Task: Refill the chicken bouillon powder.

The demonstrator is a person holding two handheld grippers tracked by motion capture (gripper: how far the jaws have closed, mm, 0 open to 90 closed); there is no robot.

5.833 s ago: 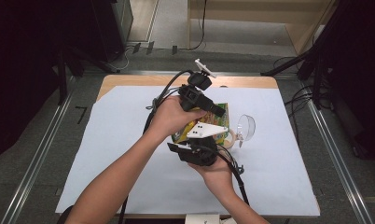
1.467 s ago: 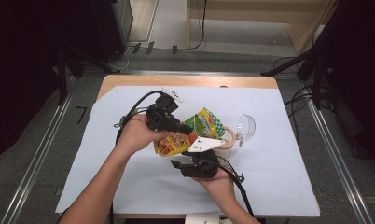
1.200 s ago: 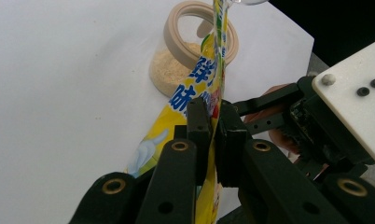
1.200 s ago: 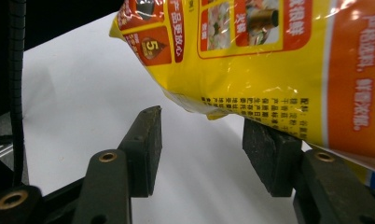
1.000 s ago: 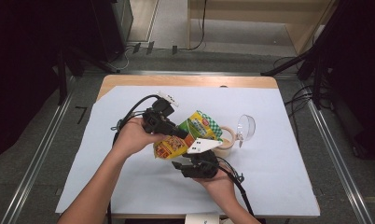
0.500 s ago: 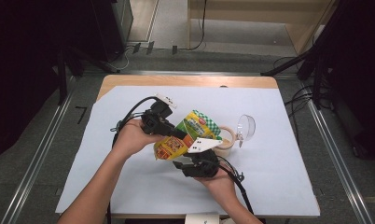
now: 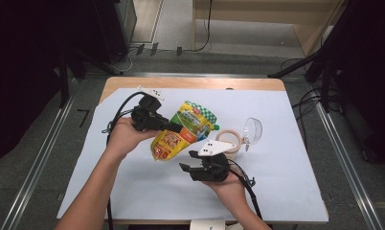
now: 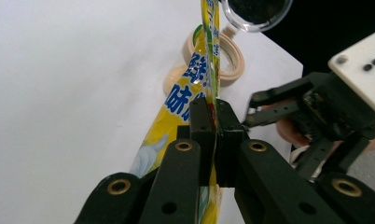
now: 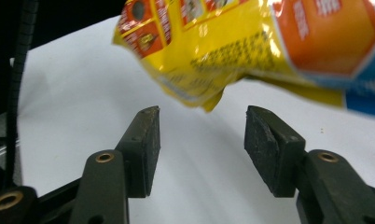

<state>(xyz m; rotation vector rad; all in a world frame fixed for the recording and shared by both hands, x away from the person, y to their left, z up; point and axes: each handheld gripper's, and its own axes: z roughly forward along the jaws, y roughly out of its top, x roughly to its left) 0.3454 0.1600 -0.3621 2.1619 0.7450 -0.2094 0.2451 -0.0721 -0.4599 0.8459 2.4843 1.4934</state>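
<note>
Fingers (image 8: 202, 123) of the left gripper (image 7: 178, 128) clench the yellow pouch (image 7: 181, 134) edge-on, lifted off the tabletop (image 7: 133, 187). Right gripper (image 9: 202, 140) fingers (image 9: 143, 140) released, just been opening; pouch hangs just above and beyond, untouched.

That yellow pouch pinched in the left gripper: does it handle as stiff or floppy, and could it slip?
Probably floppy: the pouch, pinched at one edge by the left gripper, sags and creases at its free end. It seems light, since one narrow pinch carries it. Its glossy film may slip if tugged.
</note>
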